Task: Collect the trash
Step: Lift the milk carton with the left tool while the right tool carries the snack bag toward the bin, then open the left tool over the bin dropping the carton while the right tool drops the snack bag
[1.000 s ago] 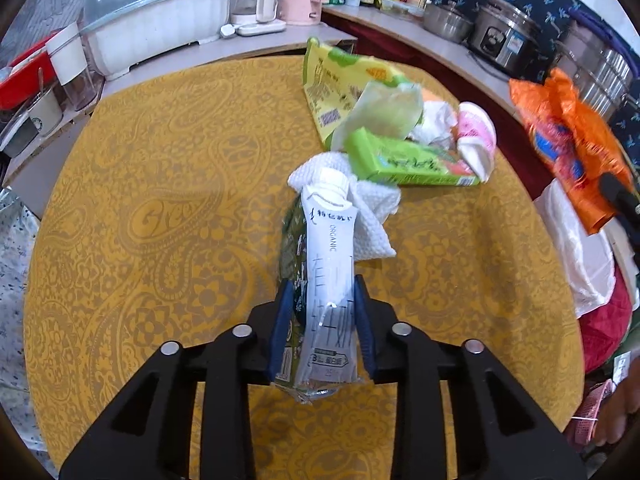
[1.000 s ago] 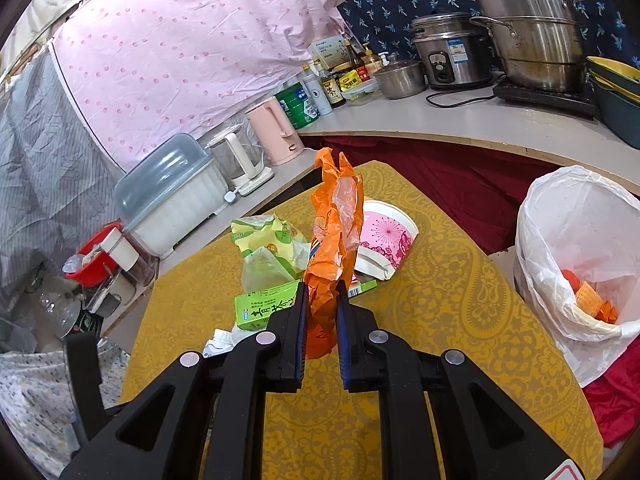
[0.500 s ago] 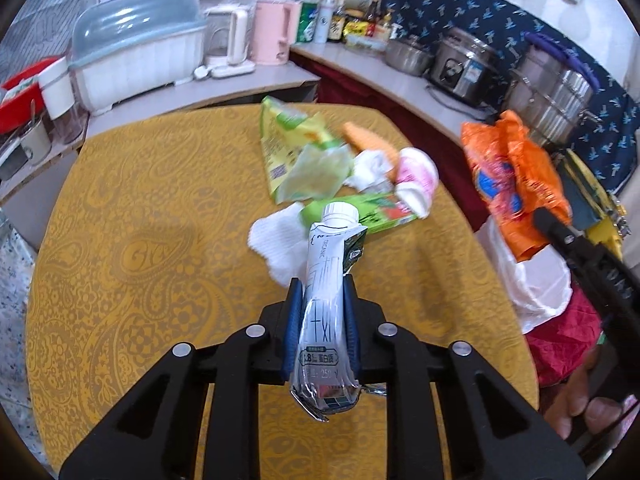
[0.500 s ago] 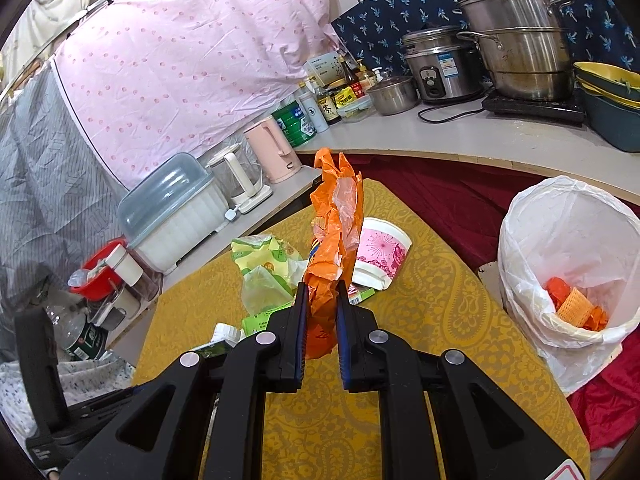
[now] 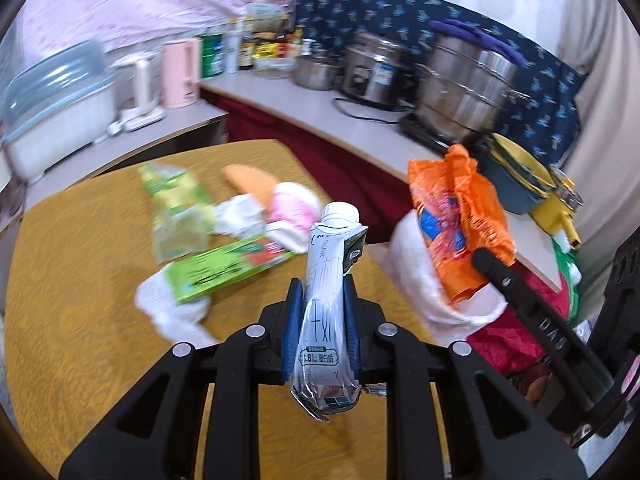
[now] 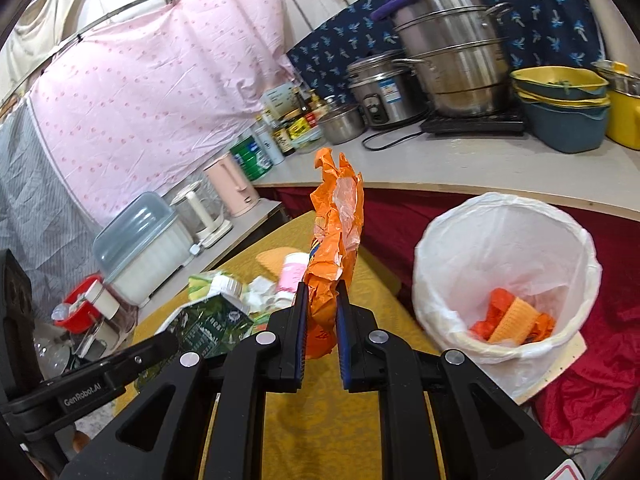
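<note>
Right wrist view: white-lined round bin (image 6: 508, 280) ahead-right of right gripper (image 6: 322, 312), nearer one, clamped on upright crumpled orange wrapper (image 6: 336, 240); left gripper (image 5: 320, 320) pinching upright white milk carton (image 5: 326, 280).

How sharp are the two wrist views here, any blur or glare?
Left wrist view: table litter and counter smeared by motion blur, only the carton in the left gripper sharp. Right wrist view: crisp throughout, orange wrapper and bin liner clear; no harsh glare.

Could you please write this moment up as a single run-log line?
left gripper: shut on milk carton | right gripper: shut on orange wrapper | bin: lined, some trash inside | table: litter left
</note>
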`<state>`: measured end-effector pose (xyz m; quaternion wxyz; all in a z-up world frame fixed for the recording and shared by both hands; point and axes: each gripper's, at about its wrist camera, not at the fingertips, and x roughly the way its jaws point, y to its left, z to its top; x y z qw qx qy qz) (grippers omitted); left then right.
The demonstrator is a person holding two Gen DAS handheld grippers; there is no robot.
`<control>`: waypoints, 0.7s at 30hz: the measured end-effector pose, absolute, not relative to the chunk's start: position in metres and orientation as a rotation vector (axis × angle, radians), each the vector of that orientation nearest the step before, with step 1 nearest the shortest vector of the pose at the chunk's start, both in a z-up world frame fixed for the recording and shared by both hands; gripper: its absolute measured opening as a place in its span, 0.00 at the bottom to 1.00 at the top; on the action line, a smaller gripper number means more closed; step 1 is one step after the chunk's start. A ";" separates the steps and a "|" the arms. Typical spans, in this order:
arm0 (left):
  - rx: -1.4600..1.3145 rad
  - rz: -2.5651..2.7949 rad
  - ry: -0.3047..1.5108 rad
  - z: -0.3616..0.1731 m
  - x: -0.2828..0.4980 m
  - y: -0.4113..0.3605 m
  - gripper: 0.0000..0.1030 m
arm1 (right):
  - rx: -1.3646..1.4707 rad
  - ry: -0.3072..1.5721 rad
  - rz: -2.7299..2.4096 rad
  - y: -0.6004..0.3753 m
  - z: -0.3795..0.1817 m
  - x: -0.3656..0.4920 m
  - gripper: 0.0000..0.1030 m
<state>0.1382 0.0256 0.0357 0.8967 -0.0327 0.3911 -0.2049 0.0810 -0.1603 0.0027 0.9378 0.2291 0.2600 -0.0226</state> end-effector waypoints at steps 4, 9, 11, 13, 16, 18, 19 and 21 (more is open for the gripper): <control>-0.038 -0.490 0.804 0.039 0.139 -0.016 0.19 | 0.495 0.517 -0.101 -0.192 -0.001 0.068 0.12; 0.005 -0.555 0.808 0.036 0.139 -0.063 0.19 | 0.527 0.508 -0.159 -0.229 -0.008 0.054 0.12; 0.024 -0.575 0.807 0.033 0.139 -0.082 0.19 | 0.540 0.506 -0.179 -0.241 -0.012 0.050 0.12; 0.038 -0.595 0.809 0.030 0.141 -0.099 0.19 | 0.555 0.505 -0.201 -0.254 -0.017 0.045 0.12; 0.055 -0.621 0.819 0.025 0.144 -0.123 0.19 | 0.574 0.504 -0.230 -0.270 -0.024 0.040 0.12; 0.061 -0.635 0.830 0.021 0.147 -0.134 0.19 | 0.585 0.505 -0.247 -0.281 -0.028 0.037 0.12; 0.065 -0.641 0.837 0.018 0.148 -0.141 0.19 | 0.590 0.506 -0.255 -0.286 -0.031 0.036 0.12; 0.072 -0.650 0.845 0.014 0.151 -0.150 0.19 | 0.599 0.510 -0.267 -0.292 -0.036 0.036 0.12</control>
